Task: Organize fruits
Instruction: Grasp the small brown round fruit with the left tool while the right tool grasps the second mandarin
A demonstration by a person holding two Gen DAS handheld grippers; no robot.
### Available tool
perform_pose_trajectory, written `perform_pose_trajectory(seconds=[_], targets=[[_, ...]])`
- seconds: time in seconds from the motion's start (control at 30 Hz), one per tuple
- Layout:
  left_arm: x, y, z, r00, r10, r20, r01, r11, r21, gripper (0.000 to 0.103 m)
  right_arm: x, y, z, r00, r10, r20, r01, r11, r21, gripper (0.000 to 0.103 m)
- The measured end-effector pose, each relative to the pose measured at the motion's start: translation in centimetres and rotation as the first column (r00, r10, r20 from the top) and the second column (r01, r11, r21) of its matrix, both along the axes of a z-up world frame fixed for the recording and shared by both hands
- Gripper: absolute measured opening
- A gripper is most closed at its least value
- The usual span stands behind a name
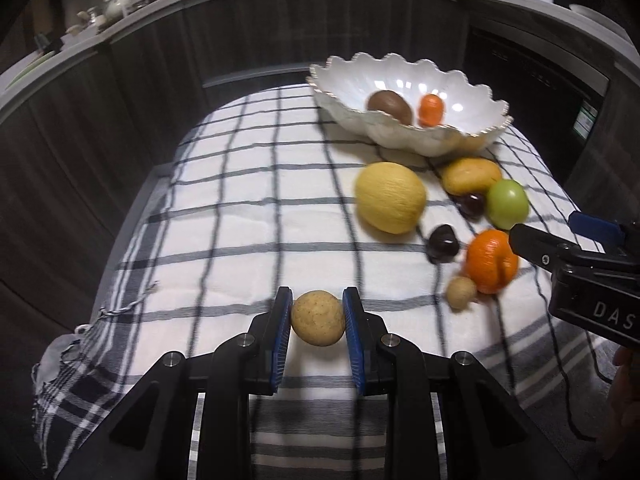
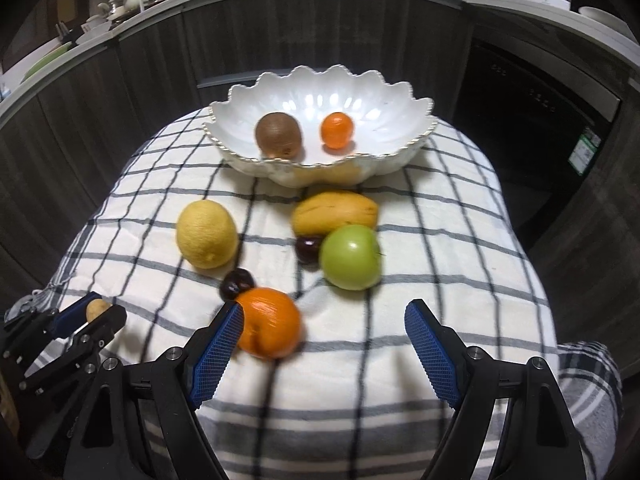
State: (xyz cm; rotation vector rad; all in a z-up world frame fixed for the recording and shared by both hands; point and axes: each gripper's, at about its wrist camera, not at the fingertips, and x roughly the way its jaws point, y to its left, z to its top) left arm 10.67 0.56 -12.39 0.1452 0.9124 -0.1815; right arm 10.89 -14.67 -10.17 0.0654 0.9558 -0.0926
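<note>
My left gripper [image 1: 318,312] is shut on a small round tan fruit [image 1: 318,318], held just above the checked cloth [image 1: 240,220]. It also shows at the left edge of the right wrist view as the left gripper [image 2: 94,314] with the tan fruit [image 2: 97,308]. My right gripper [image 2: 326,308] stands open and wide. A large orange [image 2: 270,326] lies on the cloth against its left pad, apart from the right one. The white scalloped bowl [image 2: 224,120] at the far end holds a brown kiwi [image 2: 279,134] and a small orange [image 2: 337,130].
Loose on the cloth lie a yellow lemon [image 2: 207,234], a mango [image 2: 335,210], a green apple [image 2: 351,256] and two dark cherries [image 2: 308,248] [image 2: 238,282]. A second small tan fruit [image 1: 461,292] sits by the orange [image 1: 490,260]. Dark cabinets curve behind the table.
</note>
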Motion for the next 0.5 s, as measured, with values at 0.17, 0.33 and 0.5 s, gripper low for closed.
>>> perform_pose_trajectory(seconds=[0.17,0.33,0.5], targets=[[0.6,1.3,0.3,0.998,0.044,0.036,-0.045,0.999,0.021,0.026,1.4,1.2,-1.1,0.999,0.001,-0.032,-0.001,1.0,0.013,0.083],[0.9,2.0,0.0,0.997,0.067,0.025,-0.067,0.998,0.006,0.026,2.1,1.8,-1.9,0.998,-0.004,-0.057,0.004,1.0,0.001,0.082],[1.1,2.3,-0.1,0.997,0.075,0.018,-0.075,0.997,-0.005,0.026,2.4,2.1,-2.5,0.997,0.002,-0.078,-0.002,1.0,0.003,0.071]])
